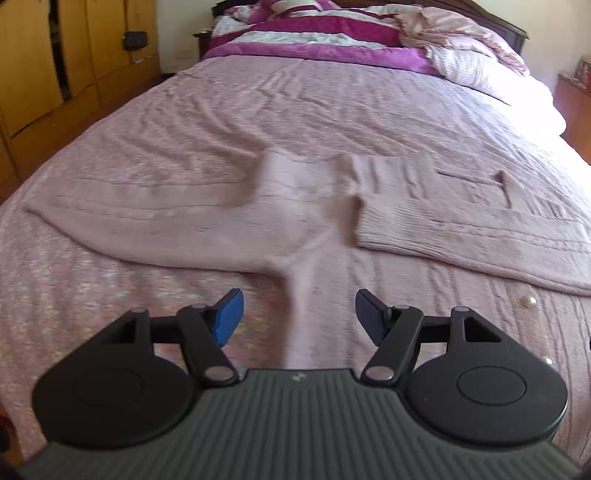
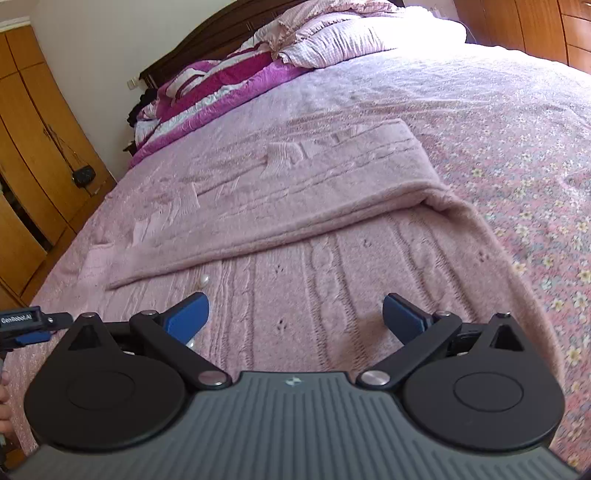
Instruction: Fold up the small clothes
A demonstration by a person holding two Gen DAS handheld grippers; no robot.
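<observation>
A pale pink cable-knit sweater [image 1: 184, 214] lies spread on the bed, one sleeve stretched out to the left and a folded ribbed part [image 1: 461, 221] to the right. A narrow strip of it [image 1: 317, 332] runs toward the camera between the jaws of my left gripper [image 1: 299, 314], which is open, its pads clear of the cloth. In the right wrist view the sweater [image 2: 295, 206] has one layer folded over its cabled body. My right gripper [image 2: 295, 314] hovers wide open just above that body, holding nothing. A pearl button [image 2: 204, 281] sits near its left finger.
The bed carries a pink floral bedspread [image 1: 92, 314], with a magenta striped quilt [image 1: 314, 48] and pillows [image 2: 332, 33] at its head. Wooden wardrobes [image 1: 37, 74] stand along the left side. The left gripper's body [image 2: 22, 328] and a hand [image 2: 3, 402] show at the right view's left edge.
</observation>
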